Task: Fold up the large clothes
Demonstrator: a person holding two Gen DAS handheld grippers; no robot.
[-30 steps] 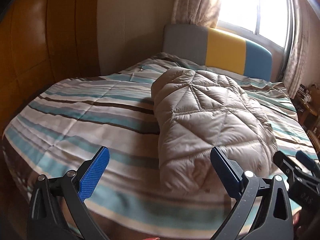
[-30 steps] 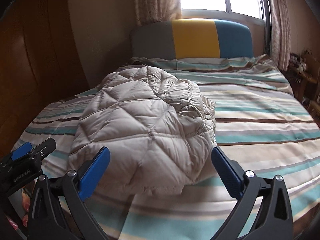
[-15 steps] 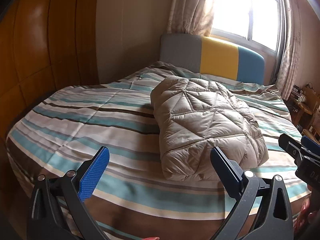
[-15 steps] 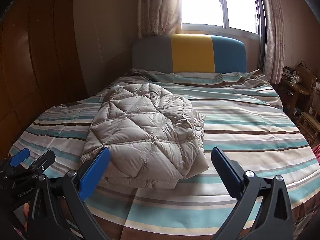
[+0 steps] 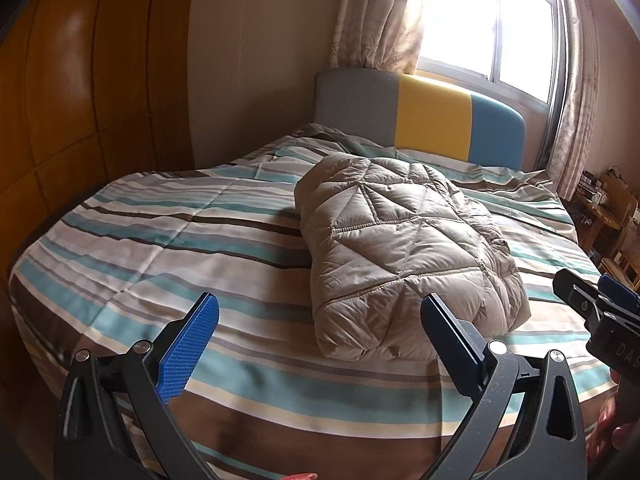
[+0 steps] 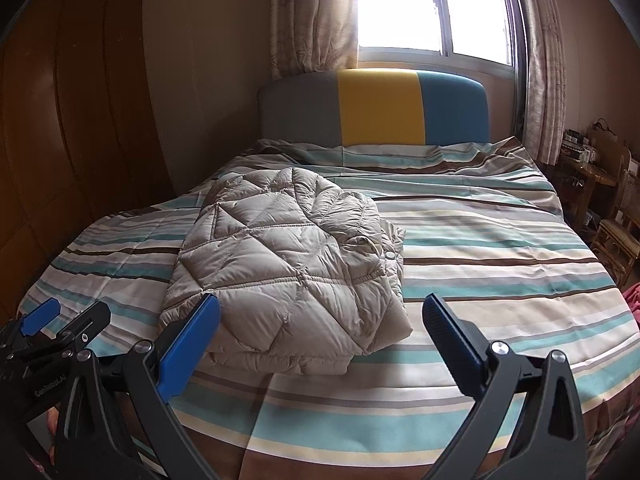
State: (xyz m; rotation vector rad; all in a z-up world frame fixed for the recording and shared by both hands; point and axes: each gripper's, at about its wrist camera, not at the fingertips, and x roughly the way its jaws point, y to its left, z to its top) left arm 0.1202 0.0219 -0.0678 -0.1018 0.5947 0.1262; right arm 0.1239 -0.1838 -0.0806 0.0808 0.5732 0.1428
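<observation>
The beige quilted puffer jacket [image 5: 404, 256] lay folded into a thick, puffy bundle on the striped bedspread [image 5: 168, 240] of brown, teal and cream bands, nearer the foot of the bed than the headboard and toward the side by the wooden wardrobe panels [image 5: 76, 100]. A small round snap [image 6: 390, 255] showed at the bundle's edge on the side away from the wardrobe. Beyond the jacket stood the padded headboard of grey, yellow and blue blocks [image 6: 376, 110], and behind it a bright window [image 6: 432, 4] flanked by patterned beige curtains [image 6: 316, 16]. Both tools hung off the foot of the bed, clear of the jacket — the left gripper [image 5: 320, 332] with its blue-padded fingers [image 5: 188, 340] spread wide and holding nothing, the right gripper [image 6: 320, 332] likewise spread and empty. Wooden furniture [image 6: 612, 208] stood beside the bed on the side opposite the wardrobe.
</observation>
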